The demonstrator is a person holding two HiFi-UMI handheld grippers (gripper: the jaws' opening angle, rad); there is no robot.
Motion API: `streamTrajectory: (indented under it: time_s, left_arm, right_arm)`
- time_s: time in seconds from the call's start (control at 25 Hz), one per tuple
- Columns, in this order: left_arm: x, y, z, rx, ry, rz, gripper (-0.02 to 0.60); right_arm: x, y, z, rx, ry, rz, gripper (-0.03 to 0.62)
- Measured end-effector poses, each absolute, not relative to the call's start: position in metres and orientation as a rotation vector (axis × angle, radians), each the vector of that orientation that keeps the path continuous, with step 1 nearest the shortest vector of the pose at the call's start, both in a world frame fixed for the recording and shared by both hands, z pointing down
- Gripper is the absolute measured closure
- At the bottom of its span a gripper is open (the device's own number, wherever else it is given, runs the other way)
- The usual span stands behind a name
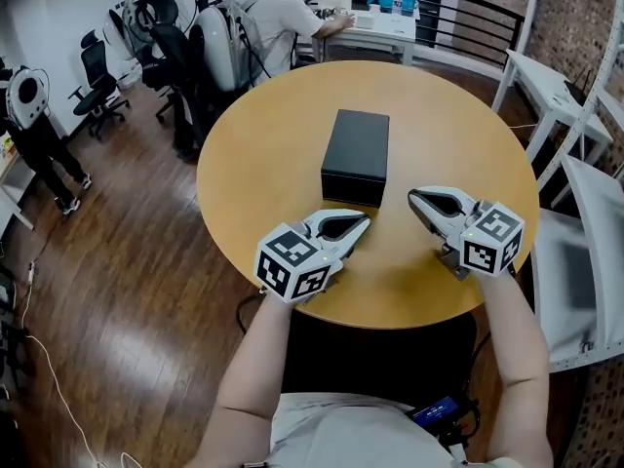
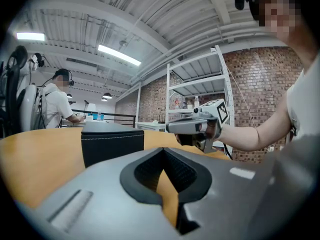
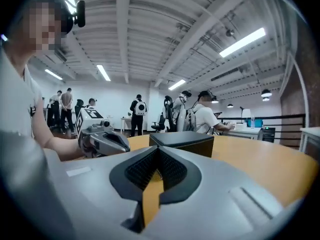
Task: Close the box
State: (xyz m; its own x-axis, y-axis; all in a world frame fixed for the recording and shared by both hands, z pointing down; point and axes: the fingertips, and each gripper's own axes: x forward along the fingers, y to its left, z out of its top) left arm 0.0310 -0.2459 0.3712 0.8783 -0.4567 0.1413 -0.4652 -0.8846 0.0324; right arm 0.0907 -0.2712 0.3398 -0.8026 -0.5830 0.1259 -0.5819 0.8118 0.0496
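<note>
Box (image 1: pixel 356 154) mid-frame on table (image 1: pixel 253 164), lid looks down already | step: closing seems done, next I'd only press-check lid | my left gripper (image 1: pixel 365 221) and right gripper (image 1: pixel 413 199) lower frame, jaws together, empty | head view shows flat top; gripper views mostly side walls

Matt black box (image 1: pixel 356 154), leather-like skin, stitched seam along the lid edge. Smooth wood-look table (image 1: pixel 263 164), low sheen. Glossy dark wood floor (image 1: pixel 127 291). Matt grey plastic left gripper (image 1: pixel 363 220) and right gripper (image 1: pixel 413 196), jaws with dark ribbed lining. Rough brick wall (image 2: pixel 260 84).
</note>
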Motion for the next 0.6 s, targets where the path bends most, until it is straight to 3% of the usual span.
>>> streamTrajectory:
  time_s: [0.6]
  left_arm:
    - [0.032, -0.246, 0.368, 2.977, -0.741, 0.198, 0.58]
  right_arm:
    - [0.095, -0.277, 0.371, 0.904, -2.902, 0.146, 0.594]
